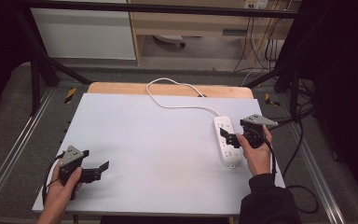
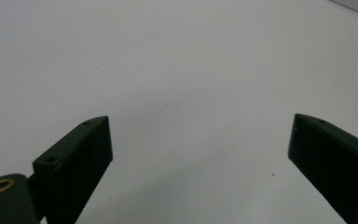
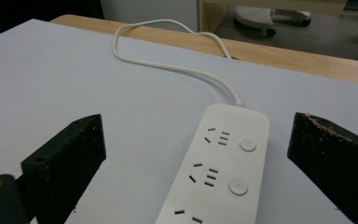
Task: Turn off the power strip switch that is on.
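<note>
In the right gripper view the power strip (image 3: 219, 163) ran off the bottom edge, its near sockets cut away. Its white cord (image 1: 179, 100) dropped out of sight behind the table's far edge. In the high view the socket markings were too small to read.

white mat (image 1: 158, 140) open mid-left | power strip (image 1: 227, 140), cord (image 1: 177, 106) block right-rear

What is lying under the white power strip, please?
The power strip lies flat on the white table surface, its cord running back over the wooden edge. Anything directly beneath it is covered.
</note>
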`<state>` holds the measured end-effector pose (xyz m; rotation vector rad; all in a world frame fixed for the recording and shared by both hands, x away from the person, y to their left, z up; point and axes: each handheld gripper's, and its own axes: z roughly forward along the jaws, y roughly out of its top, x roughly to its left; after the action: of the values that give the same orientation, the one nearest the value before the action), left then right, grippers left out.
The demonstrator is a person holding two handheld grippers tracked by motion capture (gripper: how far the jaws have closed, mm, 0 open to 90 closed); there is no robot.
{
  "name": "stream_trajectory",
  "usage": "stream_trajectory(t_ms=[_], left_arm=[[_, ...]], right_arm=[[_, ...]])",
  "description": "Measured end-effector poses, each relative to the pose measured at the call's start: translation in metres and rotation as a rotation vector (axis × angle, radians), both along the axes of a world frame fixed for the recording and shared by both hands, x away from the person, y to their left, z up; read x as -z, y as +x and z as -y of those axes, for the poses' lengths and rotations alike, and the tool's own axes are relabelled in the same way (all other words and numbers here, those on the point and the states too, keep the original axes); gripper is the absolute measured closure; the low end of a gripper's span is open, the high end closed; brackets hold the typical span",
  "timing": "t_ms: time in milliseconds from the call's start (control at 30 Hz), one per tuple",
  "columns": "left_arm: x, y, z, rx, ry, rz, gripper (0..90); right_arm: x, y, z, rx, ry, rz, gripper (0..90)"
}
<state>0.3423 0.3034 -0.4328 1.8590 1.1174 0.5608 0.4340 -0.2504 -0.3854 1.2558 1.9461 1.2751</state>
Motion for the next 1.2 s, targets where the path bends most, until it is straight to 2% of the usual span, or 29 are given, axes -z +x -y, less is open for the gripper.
stream_trajectory(t_ms=[200, 400, 600, 700, 833, 967, 1200], left_arm=[[-0.001, -0.002, 0.001, 0.004, -0.003, 0.003, 6.4], [-0.002, -0.003, 0.001, 0.007, -0.006, 0.008, 6.3], [-0.005, -0.007, 0.001, 0.010, -0.012, 0.014, 6.3], [-0.006, -0.009, 0.001, 0.012, -0.017, 0.017, 6.3], [-0.008, -0.014, 0.000, 0.009, -0.026, 0.019, 6.3], [-0.012, -0.018, -0.003, -0.004, -0.033, 0.028, 6.0], [-0.014, -0.023, -0.006, -0.006, -0.033, 0.025, 6.0]], right_arm=[[-0.010, -0.007, -0.001, 0.011, -0.006, 0.034, 3.8], [-0.018, -0.012, -0.004, 0.011, 0.016, 0.041, 4.7], [-0.023, -0.020, -0.009, 0.029, 0.016, 0.100, 5.1], [-0.024, -0.024, -0.009, 0.041, 0.010, 0.131, 5.4], [-0.023, -0.030, -0.006, 0.044, -0.001, 0.116, 6.8], [-0.022, -0.038, 0.000, 0.033, -0.018, 0.162, 8.6], [-0.020, -0.056, 0.012, 0.005, 0.008, 0.164, 3.6]])
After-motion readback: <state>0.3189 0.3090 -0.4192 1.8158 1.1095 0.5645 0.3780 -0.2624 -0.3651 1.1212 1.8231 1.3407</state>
